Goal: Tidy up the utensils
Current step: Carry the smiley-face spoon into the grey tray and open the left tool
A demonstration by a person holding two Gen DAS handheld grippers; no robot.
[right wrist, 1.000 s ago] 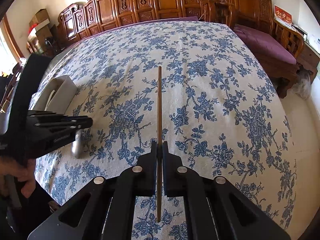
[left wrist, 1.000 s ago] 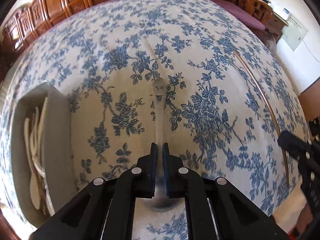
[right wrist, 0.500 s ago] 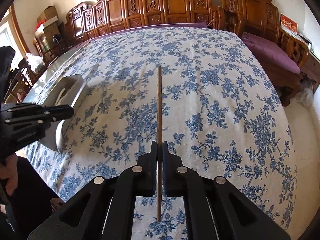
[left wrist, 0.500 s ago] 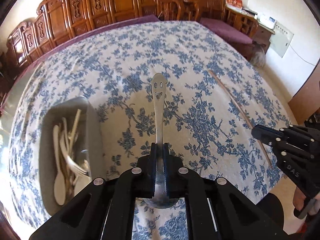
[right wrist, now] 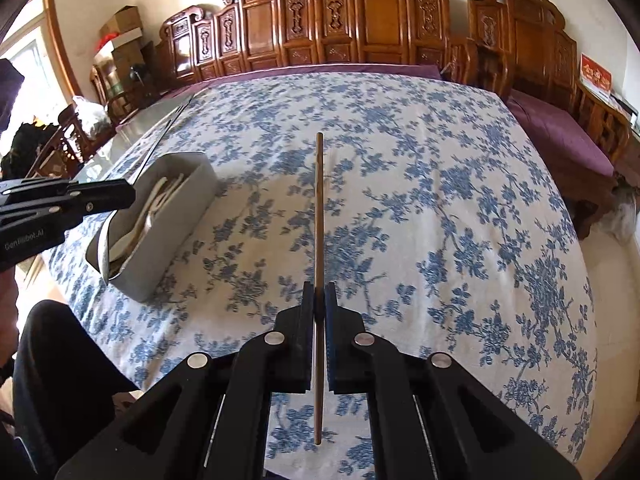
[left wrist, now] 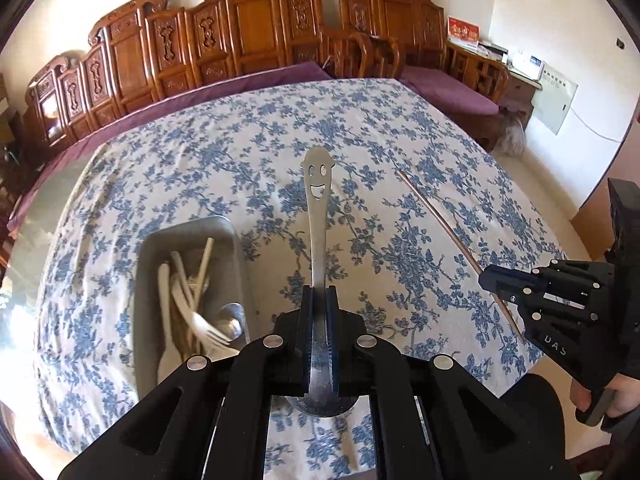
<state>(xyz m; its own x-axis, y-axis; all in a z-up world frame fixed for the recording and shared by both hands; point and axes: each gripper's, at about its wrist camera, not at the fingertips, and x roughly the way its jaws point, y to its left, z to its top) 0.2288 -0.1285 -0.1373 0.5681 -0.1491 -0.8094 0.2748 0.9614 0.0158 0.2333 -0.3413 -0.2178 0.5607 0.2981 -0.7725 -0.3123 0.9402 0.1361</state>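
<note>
**Two utensils lifted, one bin waiting**

Left wrist view
- Left gripper (left wrist: 319,300): pressed together on a metal spoon (left wrist: 318,216), pinched at the neck just above the bowl. Handle pointing forward and away, smiling-face cutout at the far end; bowl tucked under the jaws, close to the camera. Gripped near the heavy end, probably so the long handle does not swing.
- Grey bin (left wrist: 146,280): down-left of the spoon, on the blue-flowered tablecloth (left wrist: 400,128). Already holding pale plastic forks and spoons and at least one metal piece. Spoon clear of the cloth and beside the bin rather than over it; likely next stop, judged from the task.
- Right gripper (left wrist: 486,280): at the right edge, held by a hand (left wrist: 616,394), clamped on a thin brown chopstick (left wrist: 436,216) that slants up-left above the cloth.

Right wrist view
- Right gripper (right wrist: 319,300): shut on the chopstick (right wrist: 319,208), pinched somewhat below its middle, so that a short tail hangs back under the jaws and the longer part runs ahead. Stick straight along the fingers, off the cloth (right wrist: 440,200); an easy line for sliding it lengthwise into a narrow container.
- Bin (right wrist: 172,256): left of the chopstick and well apart from it, long side angled away, pale cutlery visible inside.
- Left gripper (right wrist: 128,196): entering from the left edge, tip above the near end of the bin; the spoon bowl showing beneath it.
- Carved wooden benches along the far wall; no other loose utensil visible on the cloth.
</note>
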